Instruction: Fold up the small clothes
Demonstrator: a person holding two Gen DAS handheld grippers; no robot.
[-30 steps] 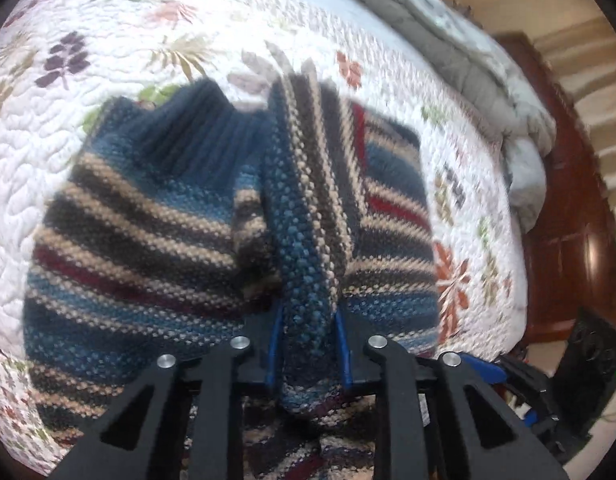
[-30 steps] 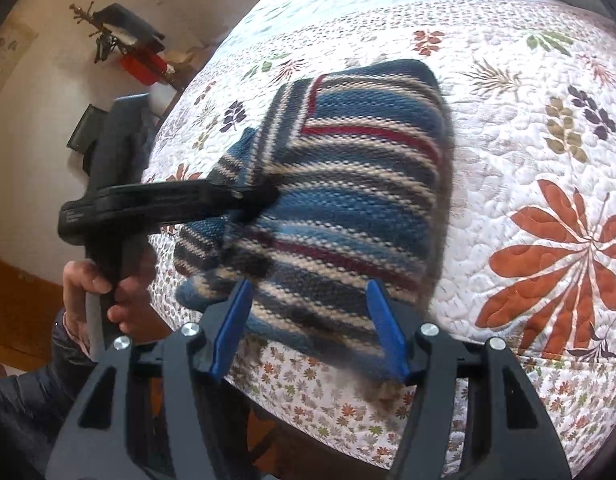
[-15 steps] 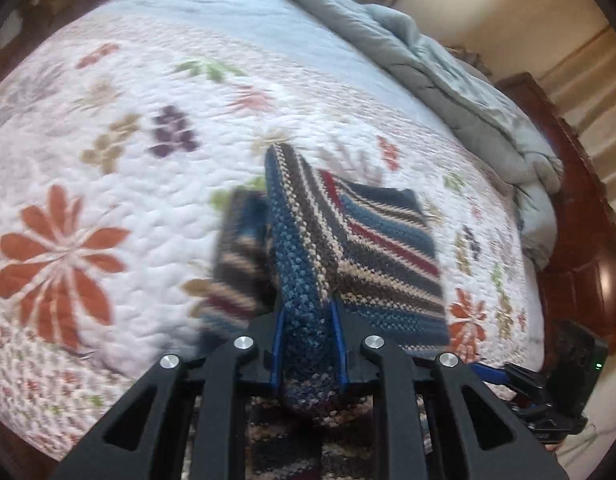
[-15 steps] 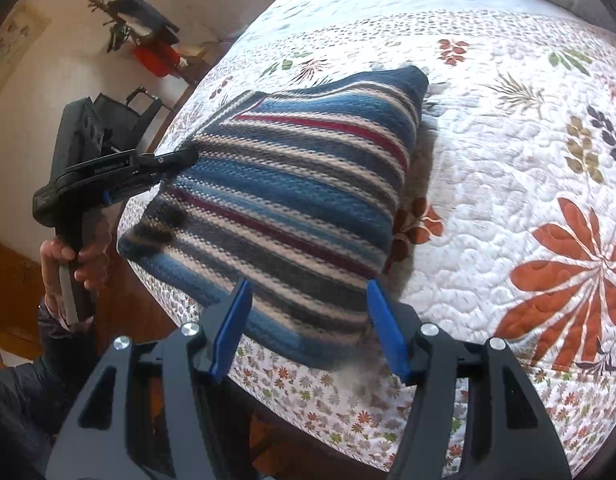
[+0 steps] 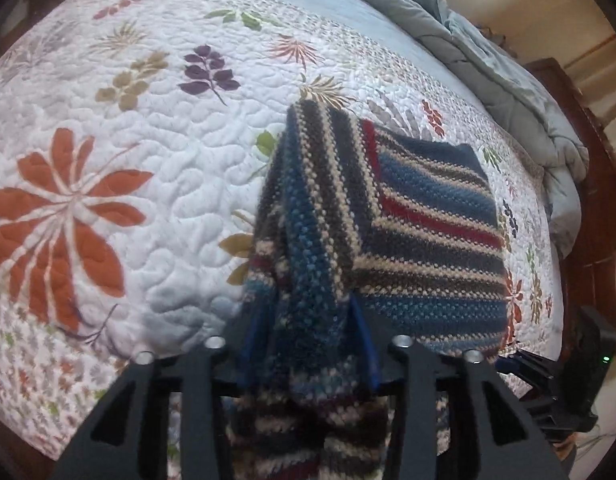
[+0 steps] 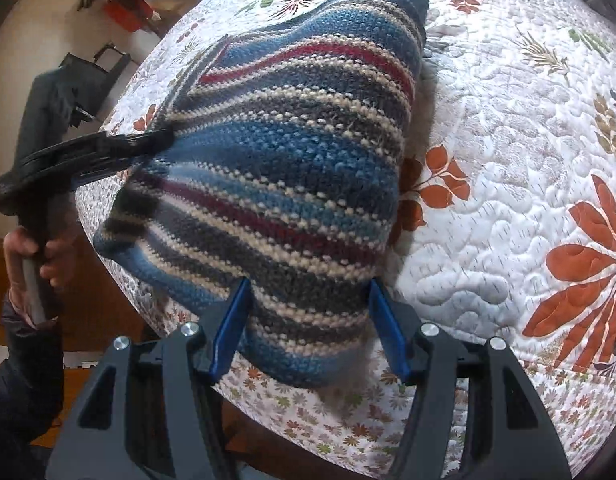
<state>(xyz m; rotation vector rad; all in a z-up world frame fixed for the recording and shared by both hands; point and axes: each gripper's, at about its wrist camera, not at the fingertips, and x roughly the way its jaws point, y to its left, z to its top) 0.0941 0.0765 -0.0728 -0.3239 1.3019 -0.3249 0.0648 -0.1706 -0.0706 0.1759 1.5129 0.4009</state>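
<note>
A striped knit sweater (image 5: 428, 220) in blue, grey, cream and red lies folded on the floral quilt (image 5: 147, 160). My left gripper (image 5: 308, 308) stands at its near edge. Its jaws are opening, and a thick fold of the knit still runs between them without being squeezed. From the right wrist view the sweater (image 6: 291, 152) fills the middle, with the left gripper (image 6: 163, 136) touching its left edge. My right gripper (image 6: 308, 286) hovers open just above the sweater's near corner, the fabric showing between its blue pads (image 6: 382, 320). It also shows at the sweater's lower right corner as the right gripper (image 5: 508, 364).
A rumpled grey duvet (image 5: 488, 60) lies along the bed's far side, with a dark wooden bed frame (image 5: 588, 240) beyond. The quilt (image 6: 508, 160) drops over the bed edge near me. A person's hand (image 6: 27, 252) holds the left tool. A black stand (image 6: 87, 72) and a red object (image 6: 123, 16) stand by the wall.
The left gripper carried one side of the sweater across onto the other half, then its jaws widened around the fold. The right gripper sank closer to the sweater.
</note>
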